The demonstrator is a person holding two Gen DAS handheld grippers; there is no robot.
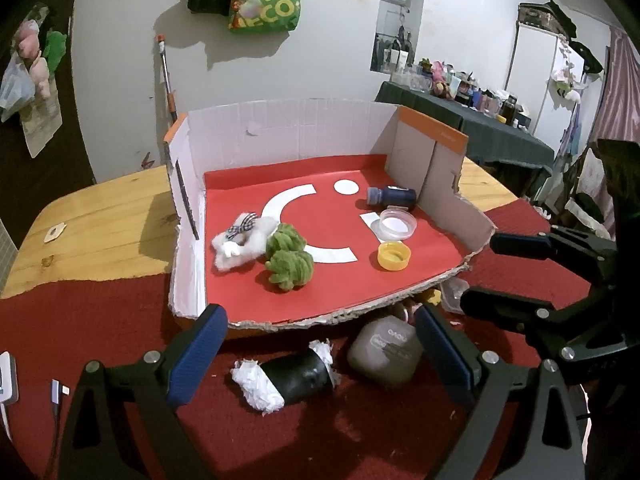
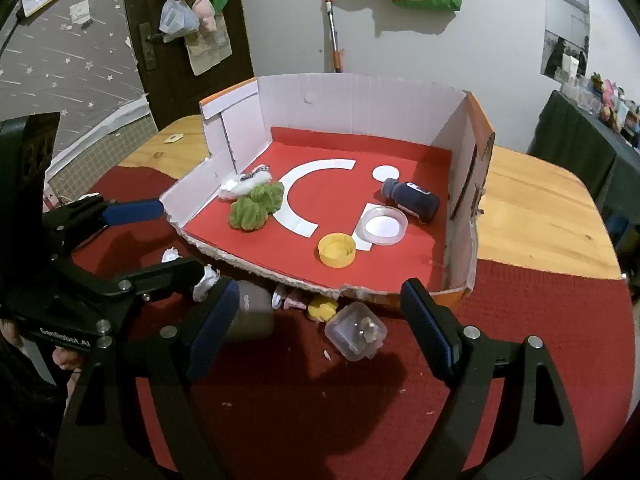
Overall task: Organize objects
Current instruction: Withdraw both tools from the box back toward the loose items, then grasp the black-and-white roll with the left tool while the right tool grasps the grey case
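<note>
- L tool (image 1: 320,354): jaws spread wide, nothing between the pads. It hangs over the red cloth (image 1: 100,320) on the surface, just short of the box's torn front edge.
- R tool (image 2: 316,320): jaws likewise spread, nothing gripped; it sits beside the L tool, both aimed at the box.
- On the cloth, in front of the box: black roll w/ white paper ends (image 1: 286,376) lying on its side; grey pouch (image 1: 384,354) just right of it; clear plastic case (image 2: 356,334) near the R tool; small yellow item (image 2: 322,307) and pink bits at the box edge, too small to tell.
- Cardboard box (image 1: 280,120), red floor w/ white shapes. Inside, front to back: yellow cap (image 1: 394,255); green plush (image 1: 288,258) touching white plush (image 1: 240,244); clear round lid (image 1: 396,224); dark bottle (image 1: 394,197) on its side by the right wall.
- Wooden surface (image 1: 100,216) beyond the cloth.
</note>
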